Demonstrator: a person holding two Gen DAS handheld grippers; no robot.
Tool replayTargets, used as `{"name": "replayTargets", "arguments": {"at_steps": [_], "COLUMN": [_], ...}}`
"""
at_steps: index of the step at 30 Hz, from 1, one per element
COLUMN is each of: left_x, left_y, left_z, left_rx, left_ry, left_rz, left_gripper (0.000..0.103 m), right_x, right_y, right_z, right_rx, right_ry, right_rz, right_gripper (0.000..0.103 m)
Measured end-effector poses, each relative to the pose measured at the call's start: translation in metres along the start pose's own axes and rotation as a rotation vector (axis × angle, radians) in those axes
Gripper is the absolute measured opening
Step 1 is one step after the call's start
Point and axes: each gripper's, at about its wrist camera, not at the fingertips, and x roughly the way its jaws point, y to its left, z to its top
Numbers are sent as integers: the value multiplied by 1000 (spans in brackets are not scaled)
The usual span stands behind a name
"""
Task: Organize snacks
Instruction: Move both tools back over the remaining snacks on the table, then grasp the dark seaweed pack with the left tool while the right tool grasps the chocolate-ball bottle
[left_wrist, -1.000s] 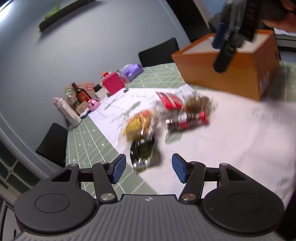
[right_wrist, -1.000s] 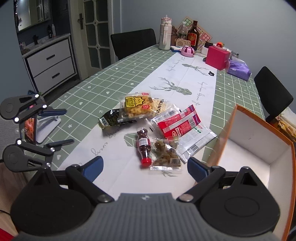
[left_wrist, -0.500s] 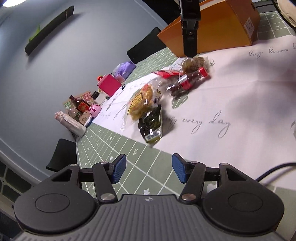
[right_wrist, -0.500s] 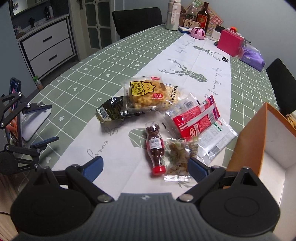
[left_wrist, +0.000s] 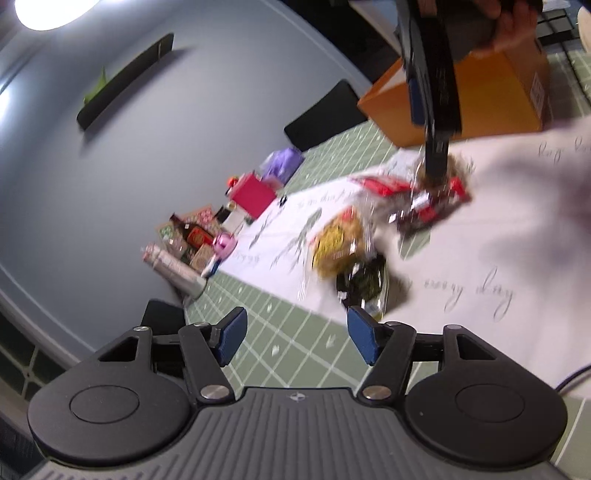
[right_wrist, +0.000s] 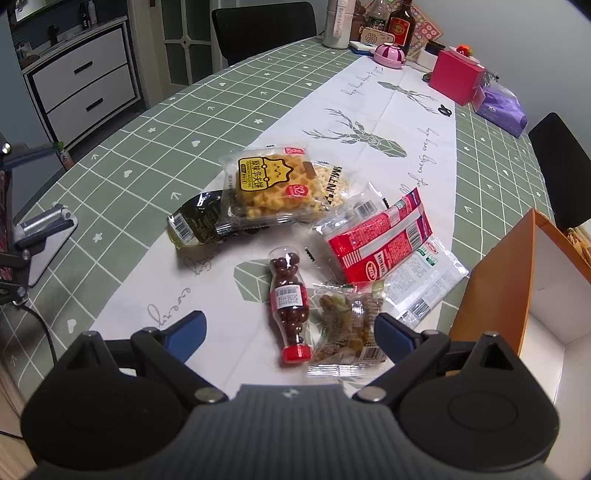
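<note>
Snacks lie in a cluster on the white table runner: a yellow waffle pack (right_wrist: 275, 186), a dark green pack (right_wrist: 197, 223) under it, a red-and-white pack (right_wrist: 384, 240), a small bottle of chocolate balls with a red cap (right_wrist: 290, 302) and a clear bag of dried fruit (right_wrist: 347, 326). An open orange box (right_wrist: 491, 291) with a white inside stands to the right. My right gripper (right_wrist: 290, 330) is open, just above the bottle and the fruit bag. My left gripper (left_wrist: 293, 334) is open and empty, short of the green pack (left_wrist: 365, 282). The right gripper also shows in the left wrist view (left_wrist: 434, 158), over the snacks.
At the table's far end stand a pink box (right_wrist: 456, 75), a purple bag (right_wrist: 504, 107), a dark bottle (right_wrist: 400, 24), a white flask (right_wrist: 338, 22) and a pink round case (right_wrist: 389, 55). Black chairs (right_wrist: 264, 27) ring the table. A phone stand (right_wrist: 40, 240) sits at the left edge.
My right gripper has moved down and closer to the bottle and the fruit bag. The left wrist view has swung; the left gripper stays open and empty.
</note>
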Motion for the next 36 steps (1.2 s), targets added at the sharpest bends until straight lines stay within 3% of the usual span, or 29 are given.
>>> {"name": "replayTargets", "arguments": {"at_steps": [6,8,13,14,19,24,27,31,34,36], "left_x": [11,17,35,40,63,83,97,115,124,125], "left_y": [-4,-5,-7,-7,-8,-15,-23,-32,-38,-38], "left_z": [23,25,29,30,35,42,44,42,38,37], "left_rx": [-55,-69,-87,-96,-139,-170,-169,-184,-208,-233], "left_ry": [-3,9,47,59,118,175,208,265,298,307], "left_rz": [-109,-140,-195,-201,-223,-259,-252,-231,-212,-208], "left_gripper": [80,80,80,78,63,49,43,31,22,7], "right_x": [14,19,30,33,44,55,62,66,65,62], "right_y": [0,2,5,4,1,0,-1,-6,-9,-9], "right_z": [1,1,2,3,5,7,7,4,1,-4], "right_rx": [-34,-52,-97,-100,-97,-73,-66,-23,25,53], "right_ry": [15,23,30,31,36,41,48,57,52,46], "right_rz": [16,22,35,40,65,95,86,94,107,114], "right_gripper": [91,78,58,53,45,44,44,32,30,30]}}
